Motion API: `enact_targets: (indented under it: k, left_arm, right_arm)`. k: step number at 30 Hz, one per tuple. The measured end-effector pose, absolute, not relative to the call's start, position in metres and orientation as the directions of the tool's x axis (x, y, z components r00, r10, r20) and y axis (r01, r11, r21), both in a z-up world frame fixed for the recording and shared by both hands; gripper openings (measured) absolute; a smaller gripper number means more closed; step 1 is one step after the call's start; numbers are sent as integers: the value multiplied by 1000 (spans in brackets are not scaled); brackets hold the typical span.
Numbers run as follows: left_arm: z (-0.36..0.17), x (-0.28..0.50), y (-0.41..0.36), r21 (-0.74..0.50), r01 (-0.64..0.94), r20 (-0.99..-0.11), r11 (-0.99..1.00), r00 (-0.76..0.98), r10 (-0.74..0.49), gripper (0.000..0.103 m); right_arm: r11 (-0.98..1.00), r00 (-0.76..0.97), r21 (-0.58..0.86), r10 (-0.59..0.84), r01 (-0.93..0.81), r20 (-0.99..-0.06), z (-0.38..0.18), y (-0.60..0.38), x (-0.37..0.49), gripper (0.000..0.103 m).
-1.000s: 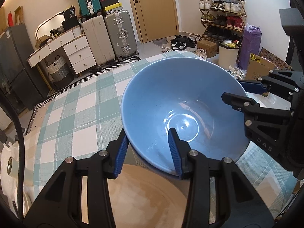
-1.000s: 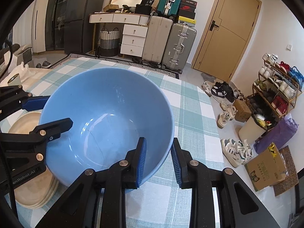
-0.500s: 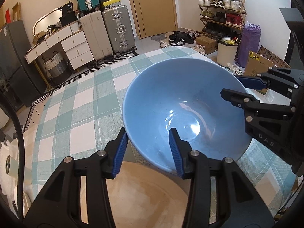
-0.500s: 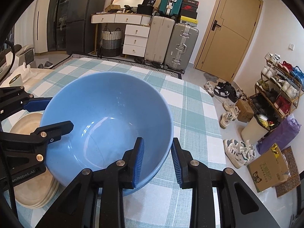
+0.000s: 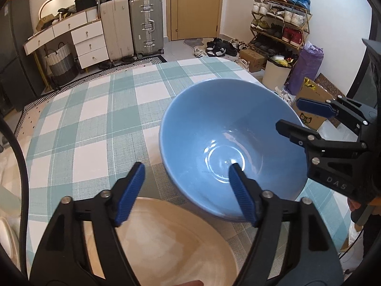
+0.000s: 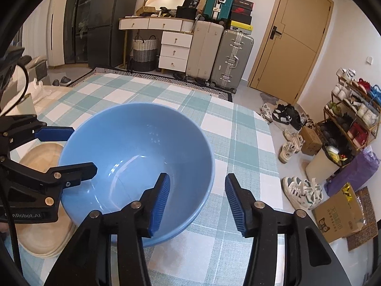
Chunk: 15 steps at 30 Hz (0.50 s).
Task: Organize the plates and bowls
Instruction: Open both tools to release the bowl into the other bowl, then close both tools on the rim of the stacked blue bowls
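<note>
The blue bowl (image 6: 135,166) sat on the checked worktop (image 6: 240,147), its left edge over the beige plates (image 6: 40,236). My right gripper (image 6: 197,202) was opening, straddling the near rim without pinching. My left gripper (image 5: 188,193) was opening too, spread, gripping nothing.

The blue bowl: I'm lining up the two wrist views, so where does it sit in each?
Left wrist: blue bowl right of centre, beyond the beige plates.
Right wrist: bowl left of centre, plates at its left.
Shared landmark: silver suitcase.
</note>
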State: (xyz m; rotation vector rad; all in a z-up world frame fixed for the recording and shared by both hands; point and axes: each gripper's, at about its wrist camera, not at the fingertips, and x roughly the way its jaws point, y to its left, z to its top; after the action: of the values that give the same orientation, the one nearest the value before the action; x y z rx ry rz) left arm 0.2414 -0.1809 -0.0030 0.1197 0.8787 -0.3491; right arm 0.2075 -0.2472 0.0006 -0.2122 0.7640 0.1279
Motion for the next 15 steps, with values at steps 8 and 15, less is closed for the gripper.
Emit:
enact_targets:
  k: [8, 15]
  left_arm:
    - [9, 255, -149, -146, 309, -777, 940, 552, -302, 96]
    - [7, 264, -128, -237, 258, -779, 937, 526, -342, 101]
  right_arm:
    - [987, 712, 10, 123, -161, -691, 17, -266, 211, 89]
    - [984, 688, 85, 169, -155, -706, 13, -273, 212, 93]
